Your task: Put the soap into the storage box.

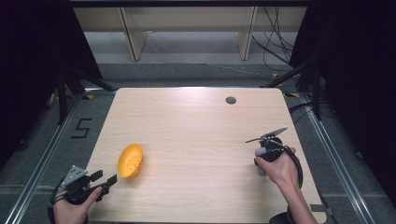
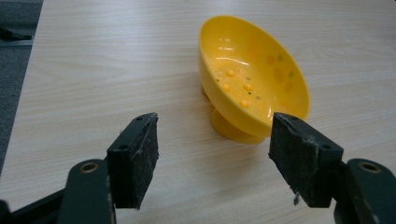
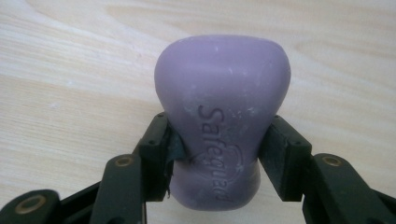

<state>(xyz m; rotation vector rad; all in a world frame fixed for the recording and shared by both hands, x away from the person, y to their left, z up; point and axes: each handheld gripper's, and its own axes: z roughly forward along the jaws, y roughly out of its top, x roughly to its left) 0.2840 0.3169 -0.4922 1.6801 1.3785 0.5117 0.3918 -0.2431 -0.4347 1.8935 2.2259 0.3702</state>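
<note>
We see the yellow soap dish [image 2: 254, 79] tilted on the table [image 1: 196, 135] near its left edge, nothing lying in it. Our left gripper [image 2: 212, 156] gapes wide just before it. Well apart, our right gripper [image 3: 219, 154] clamps the purple soap bar [image 3: 222, 112], stamped "Safeguard", waisted and scuffed.

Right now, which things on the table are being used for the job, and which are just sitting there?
In the job:
- purple soap bar, clamped in the right gripper
- yellow soap dish, just ahead of the open left gripper

Just there:
- small round grey cap set in the table near its far edge
- cables on the floor beyond
</note>
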